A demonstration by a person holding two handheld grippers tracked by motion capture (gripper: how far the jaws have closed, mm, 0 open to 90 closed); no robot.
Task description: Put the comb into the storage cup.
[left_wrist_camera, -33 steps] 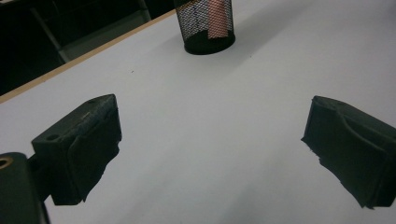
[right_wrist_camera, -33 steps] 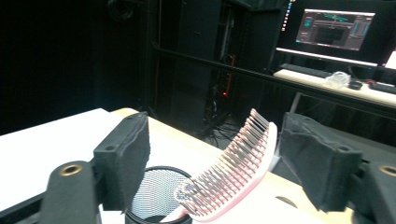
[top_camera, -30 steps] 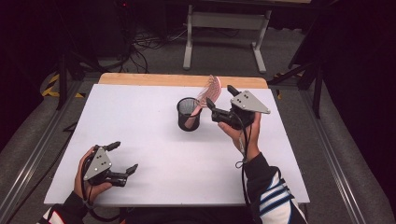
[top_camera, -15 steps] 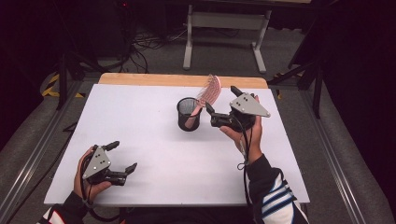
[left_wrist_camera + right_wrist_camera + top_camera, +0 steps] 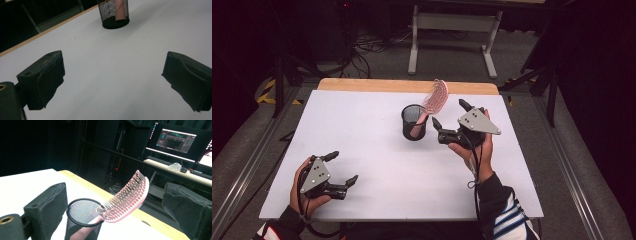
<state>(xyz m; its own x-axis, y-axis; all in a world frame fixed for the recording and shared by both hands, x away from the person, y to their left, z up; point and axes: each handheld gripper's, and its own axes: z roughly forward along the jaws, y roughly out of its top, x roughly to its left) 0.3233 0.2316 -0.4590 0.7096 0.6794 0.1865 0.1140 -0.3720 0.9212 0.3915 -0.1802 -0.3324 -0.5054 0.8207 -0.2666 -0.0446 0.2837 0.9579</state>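
Pink hairbrush (image 5: 434,100) stands in the black mesh cup (image 5: 414,122), handle down inside the mesh, bristled head leaning out over the rim toward the far right. Cup sits upright on the white tabletop (image 5: 362,135), a little right of centre and toward the far edge.

Right gripper (image 5: 451,124) is just right of the cup. Its jaws have just been opening and now stand wide, with nothing pressed between them. In the right gripper view the hairbrush (image 5: 127,197) shows in the gap between the pads and farther off, and neither pad touches it; the cup (image 5: 83,222) is low in that gap. Reads as released.

Left gripper (image 5: 340,170) rests at the near left corner of the tabletop, well apart from the cup. Left gripper view has both pads spread over bare white surface, nothing between them, the cup (image 5: 113,13) far off at the top. Also released and idle.

Judgement on progress: the placing looks done. The hairbrush is lodged in the cup, stands on its own, and the cup has not tipped. What seems left is small: draw the right gripper clear without knocking the leaning head. Nothing else loose on the tabletop to deal with.
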